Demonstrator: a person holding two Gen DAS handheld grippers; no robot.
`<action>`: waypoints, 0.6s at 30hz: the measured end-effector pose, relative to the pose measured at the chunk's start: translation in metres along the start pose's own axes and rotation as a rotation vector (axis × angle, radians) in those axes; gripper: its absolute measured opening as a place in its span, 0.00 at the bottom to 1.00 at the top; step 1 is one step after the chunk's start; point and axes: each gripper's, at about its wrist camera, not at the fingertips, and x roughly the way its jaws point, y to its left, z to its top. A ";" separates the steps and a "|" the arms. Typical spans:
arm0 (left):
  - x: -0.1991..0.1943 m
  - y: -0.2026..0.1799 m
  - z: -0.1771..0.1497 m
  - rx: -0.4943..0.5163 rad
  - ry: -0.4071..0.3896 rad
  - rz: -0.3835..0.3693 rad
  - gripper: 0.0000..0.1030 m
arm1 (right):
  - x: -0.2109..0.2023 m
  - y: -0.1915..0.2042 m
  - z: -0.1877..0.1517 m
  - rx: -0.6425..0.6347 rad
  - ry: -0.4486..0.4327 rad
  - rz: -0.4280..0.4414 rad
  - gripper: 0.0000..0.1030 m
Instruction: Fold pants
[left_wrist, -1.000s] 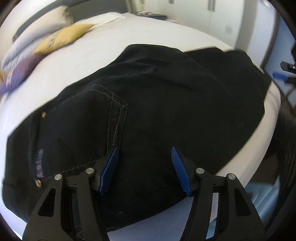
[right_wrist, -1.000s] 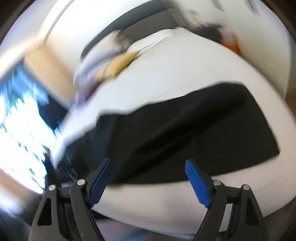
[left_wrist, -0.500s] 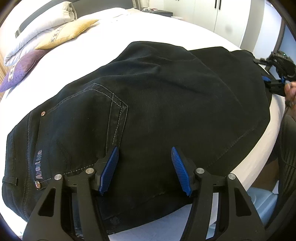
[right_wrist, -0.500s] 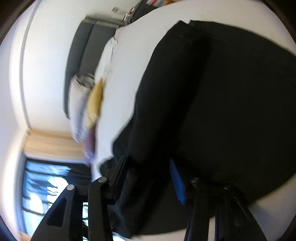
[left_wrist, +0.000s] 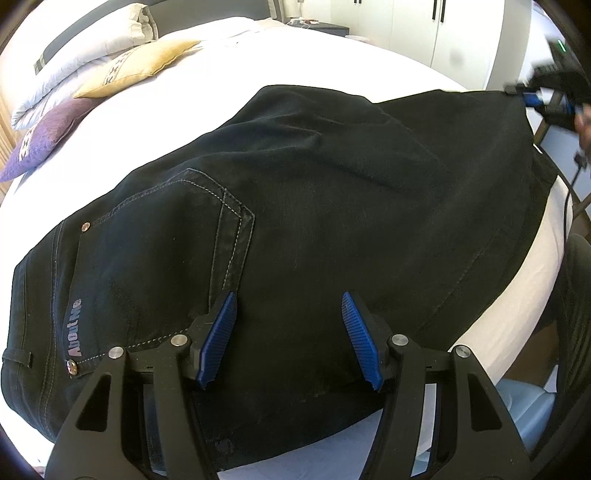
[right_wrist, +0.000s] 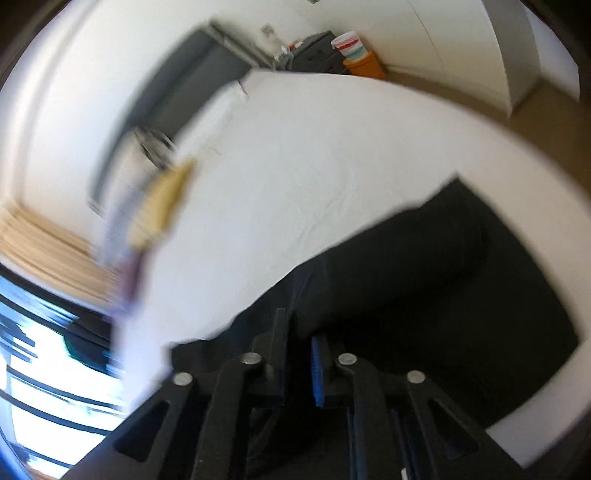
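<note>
Pants (left_wrist: 332, 221): black, spread flat across white bed (left_wrist: 295, 55), back pocket up.
Left gripper (left_wrist: 288, 332): jaws apart, hovering over seat area, grasping nothing.
Right gripper (right_wrist: 301, 354): clenched on pants' leg end, far edge; view blurred.

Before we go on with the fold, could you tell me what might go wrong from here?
1. The right claw is shut on the hem of the pants, apparently only at its edge; the cloth could slip out as it lifts.
2. The left claw is open above the seat, holding nothing, so the waist end may drag across the bed.
3. The near edge of the pants hangs over the side of the bed and could slide off.
</note>
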 end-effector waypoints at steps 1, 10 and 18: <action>0.000 -0.001 0.001 0.001 0.001 0.003 0.57 | 0.006 0.018 0.006 -0.046 0.040 -0.045 0.56; -0.001 0.000 -0.001 0.002 -0.005 0.003 0.57 | -0.027 -0.006 0.003 -0.010 -0.124 0.206 0.92; 0.001 -0.002 0.001 -0.001 -0.001 0.019 0.58 | -0.062 -0.144 0.010 0.392 -0.265 0.272 0.78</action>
